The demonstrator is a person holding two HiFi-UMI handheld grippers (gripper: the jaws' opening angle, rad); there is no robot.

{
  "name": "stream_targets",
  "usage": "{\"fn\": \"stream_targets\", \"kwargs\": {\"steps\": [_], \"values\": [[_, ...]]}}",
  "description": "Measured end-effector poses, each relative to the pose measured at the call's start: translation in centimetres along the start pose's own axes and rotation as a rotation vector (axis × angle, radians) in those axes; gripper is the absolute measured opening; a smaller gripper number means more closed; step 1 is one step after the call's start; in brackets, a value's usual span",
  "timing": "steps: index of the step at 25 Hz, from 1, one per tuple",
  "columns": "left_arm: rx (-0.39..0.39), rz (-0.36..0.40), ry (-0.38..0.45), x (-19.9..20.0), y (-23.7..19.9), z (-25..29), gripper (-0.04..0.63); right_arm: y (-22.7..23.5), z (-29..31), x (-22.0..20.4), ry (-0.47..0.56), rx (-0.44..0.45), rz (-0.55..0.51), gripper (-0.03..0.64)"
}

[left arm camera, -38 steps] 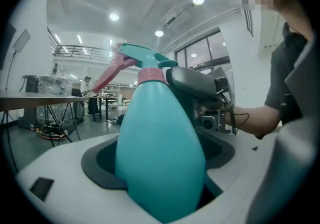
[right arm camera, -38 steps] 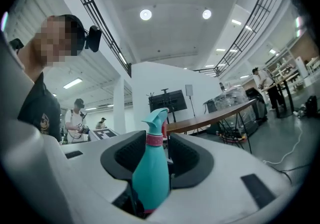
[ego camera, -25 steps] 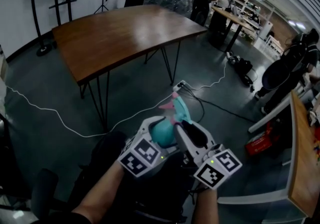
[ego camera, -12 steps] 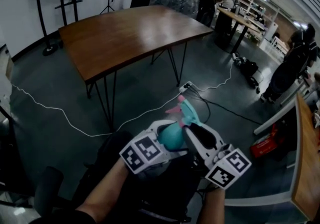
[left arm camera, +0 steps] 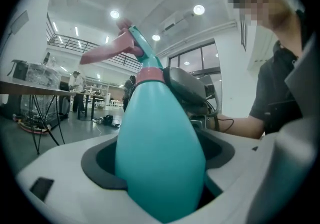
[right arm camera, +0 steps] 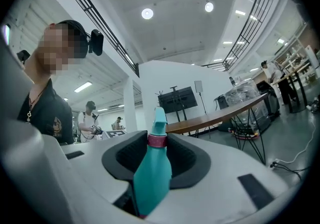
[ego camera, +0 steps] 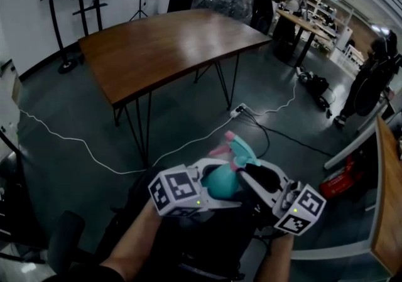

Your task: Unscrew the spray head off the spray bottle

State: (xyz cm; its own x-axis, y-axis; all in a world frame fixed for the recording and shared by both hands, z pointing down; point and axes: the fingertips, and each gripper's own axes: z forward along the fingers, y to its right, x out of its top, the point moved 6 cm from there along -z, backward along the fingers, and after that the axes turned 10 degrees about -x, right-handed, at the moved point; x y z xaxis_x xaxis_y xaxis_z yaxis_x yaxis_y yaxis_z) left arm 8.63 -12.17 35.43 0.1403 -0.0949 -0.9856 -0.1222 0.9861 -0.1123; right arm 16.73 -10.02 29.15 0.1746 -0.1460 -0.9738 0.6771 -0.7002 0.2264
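While aloft, left tool (ego camera: 215,183) tight on bottle (left arm camera: 157,123), right tool (right arm camera: 156,157) just-closed on spray head (ego camera: 236,147).

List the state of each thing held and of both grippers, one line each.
spray bottle, held in the air, tilted, between both grippers
spray head, on the bottle's neck, not yet off
pink collar, seated at the neck, between the right jaws
left gripper, shut on the bottle's body
right gripper, jaws have just been closing, now shut on the collar
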Motion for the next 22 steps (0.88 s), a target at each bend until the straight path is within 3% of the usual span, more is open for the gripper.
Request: {"fn": "stream_targets", "kwargs": {"steps": [5, 8, 16, 22], "values": [[-0.092, 0.008, 0.02, 0.2, 1.2, -0.2, 0.428, -0.5, -0.4, -0.2, 0.031, 0.096, 0.024, 0.123], [-0.089, 0.022, 0.039, 0.5, 1.3, -0.4, 0.428, -0.7, -0.4, -0.1, 0.045, 0.116, 0.03, 0.123], [0.173, 0.016, 0.029, 0.4, -1.2, -0.1, 0.428, 0.7, -0.1, 0.1, 0.033, -0.127, -0.014, 0.124], [0.33, 0.018, -0.022, 0.0, -2.7, -0.7, 0.428, 0.4, 1.0, 0.4, 0.024, -0.211, -0.025, 0.124]]}}
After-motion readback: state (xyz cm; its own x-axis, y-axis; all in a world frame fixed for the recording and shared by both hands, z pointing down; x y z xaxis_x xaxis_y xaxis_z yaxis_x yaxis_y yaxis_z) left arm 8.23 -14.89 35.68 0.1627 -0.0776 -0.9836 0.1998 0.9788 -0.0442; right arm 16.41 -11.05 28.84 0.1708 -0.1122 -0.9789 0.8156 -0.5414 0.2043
